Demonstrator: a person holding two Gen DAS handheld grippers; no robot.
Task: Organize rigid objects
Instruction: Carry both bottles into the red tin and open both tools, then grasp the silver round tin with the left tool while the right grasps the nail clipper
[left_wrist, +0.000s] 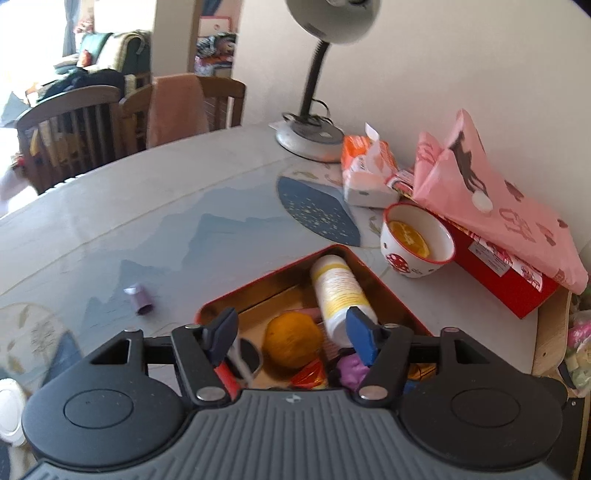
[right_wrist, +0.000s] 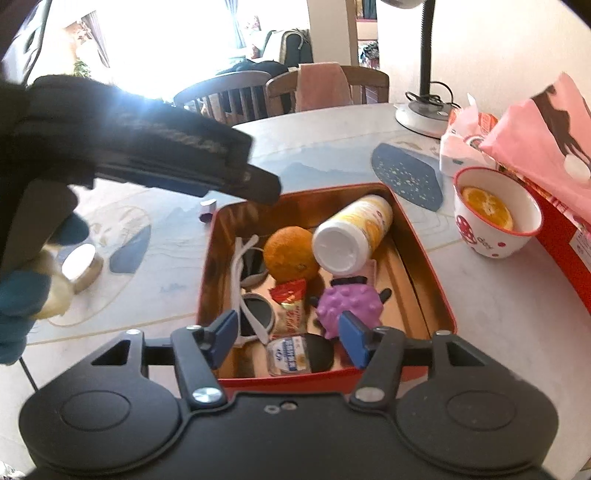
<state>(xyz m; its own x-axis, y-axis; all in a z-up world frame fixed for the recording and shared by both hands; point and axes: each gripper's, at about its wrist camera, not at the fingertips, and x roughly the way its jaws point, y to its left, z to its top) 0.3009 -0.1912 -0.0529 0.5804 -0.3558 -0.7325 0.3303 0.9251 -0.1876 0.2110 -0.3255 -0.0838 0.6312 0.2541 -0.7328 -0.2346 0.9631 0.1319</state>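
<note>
Red tin box (right_wrist: 432, 258) sits on the table (left_wrist: 147, 229), and it has lots of little things in it. I see an orange (right_wrist: 290, 254), a white and yellow bottle (right_wrist: 351, 232) lying on its side, white sunglasses (right_wrist: 255, 306), a purple bumpy toy (right_wrist: 349, 306), a red candy wrapper (right_wrist: 290, 291) and a small snack pack (right_wrist: 288, 356).

My left gripper (left_wrist: 291, 332) is up over the near side of the box. Its two blue pads are apart and there is nothing pinched between them. The orange and the bottle show in the gap, but they lie down in the box.

My right gripper (right_wrist: 288, 334) is over the near edge of the box too. Its pads are apart as well and hold nothing. The snack pack and the sunglasses lie below the gap.

A small purple thing (left_wrist: 138, 299) lies on the table to the left of the box, on its own. A white cup (right_wrist: 495, 221) with a red rim and an orange slice inside stands just to the right of the box. Behind the cup are a flat red box (left_wrist: 506, 273) and a pink bag (left_wrist: 491, 195). A desk lamp (left_wrist: 310, 136) stands at the back by the wall, with a tissue pack (left_wrist: 365, 170) near it.
</note>
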